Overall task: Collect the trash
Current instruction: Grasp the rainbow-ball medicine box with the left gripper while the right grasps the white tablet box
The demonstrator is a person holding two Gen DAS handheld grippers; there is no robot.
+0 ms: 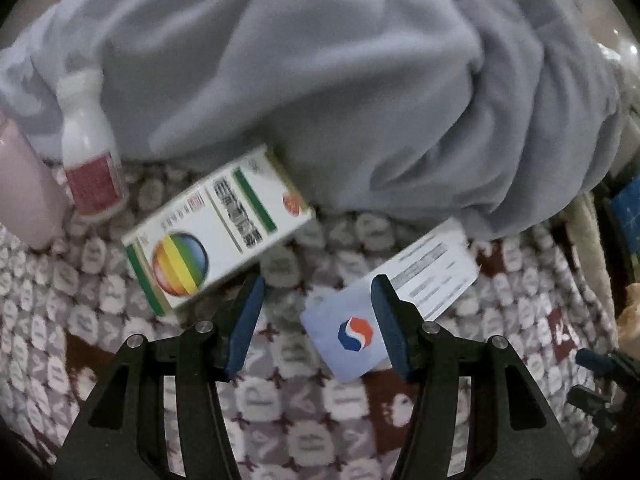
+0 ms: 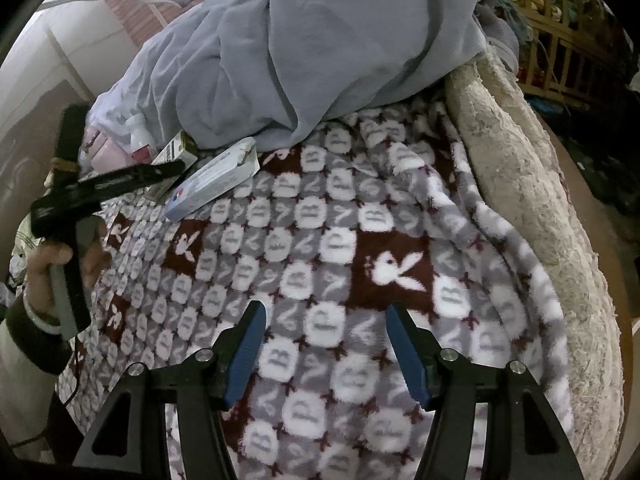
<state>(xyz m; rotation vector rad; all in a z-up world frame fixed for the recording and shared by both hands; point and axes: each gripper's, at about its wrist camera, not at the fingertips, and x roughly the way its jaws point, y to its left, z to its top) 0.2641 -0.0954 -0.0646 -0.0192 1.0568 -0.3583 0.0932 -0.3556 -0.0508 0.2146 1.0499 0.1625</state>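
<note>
Trash lies on a patterned blanket (image 1: 320, 420). A white-and-green medicine box (image 1: 216, 232) with a rainbow globe lies just beyond my left finger. A flat light-blue box (image 1: 360, 320) with a red-and-blue logo lies under and beside the right finger. My left gripper (image 1: 318, 300) is open just above the blanket, its pads pressing on nothing. A white bottle (image 1: 90, 152) with a red label stands at far left. My right gripper (image 2: 324, 344) is open over bare blanket (image 2: 320, 240). From there the left gripper (image 2: 176, 168), a hand (image 2: 60, 264) holding it, nears the light-blue box (image 2: 212, 184).
A rumpled grey-blue fleece (image 1: 320, 80) covers the bed behind the boxes. A pink object (image 1: 24, 192) sits left of the bottle. A beige cushion edge (image 2: 520, 160) runs along the right, with a wooden rack (image 2: 560, 40) beyond it.
</note>
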